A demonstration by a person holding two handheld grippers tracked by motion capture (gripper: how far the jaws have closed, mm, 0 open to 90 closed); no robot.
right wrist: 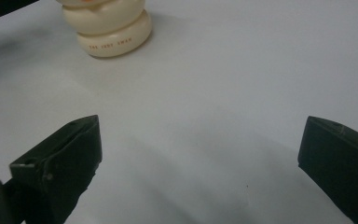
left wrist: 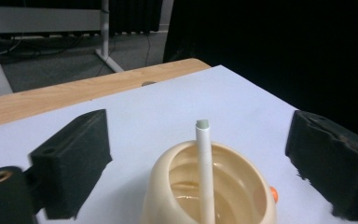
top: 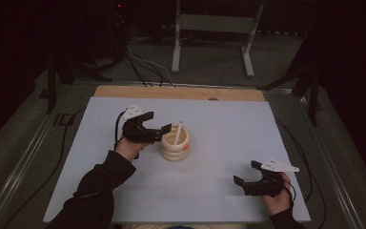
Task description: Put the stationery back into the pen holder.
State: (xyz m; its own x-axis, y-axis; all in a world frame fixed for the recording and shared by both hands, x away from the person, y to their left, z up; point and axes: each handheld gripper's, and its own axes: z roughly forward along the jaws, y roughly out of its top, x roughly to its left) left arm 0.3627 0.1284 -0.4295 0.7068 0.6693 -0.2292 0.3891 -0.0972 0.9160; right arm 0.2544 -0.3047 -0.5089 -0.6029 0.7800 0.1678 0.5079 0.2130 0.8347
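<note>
A cream ringed cup (top: 175, 144) holding a slanted white stick (top: 177, 132) stands mid-surface (top: 228, 129), just beyond the spread-open left gripper (top: 158, 125), well apart from the right gripper (top: 246, 172), spread open and holding nothing.

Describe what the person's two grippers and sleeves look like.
Both the left gripper and the right gripper are black, with two blocky, matte jaws each. A pale three-cornered plate tops each one, and a thin black cable trails from the left. The person wears dark sleeves.
</note>
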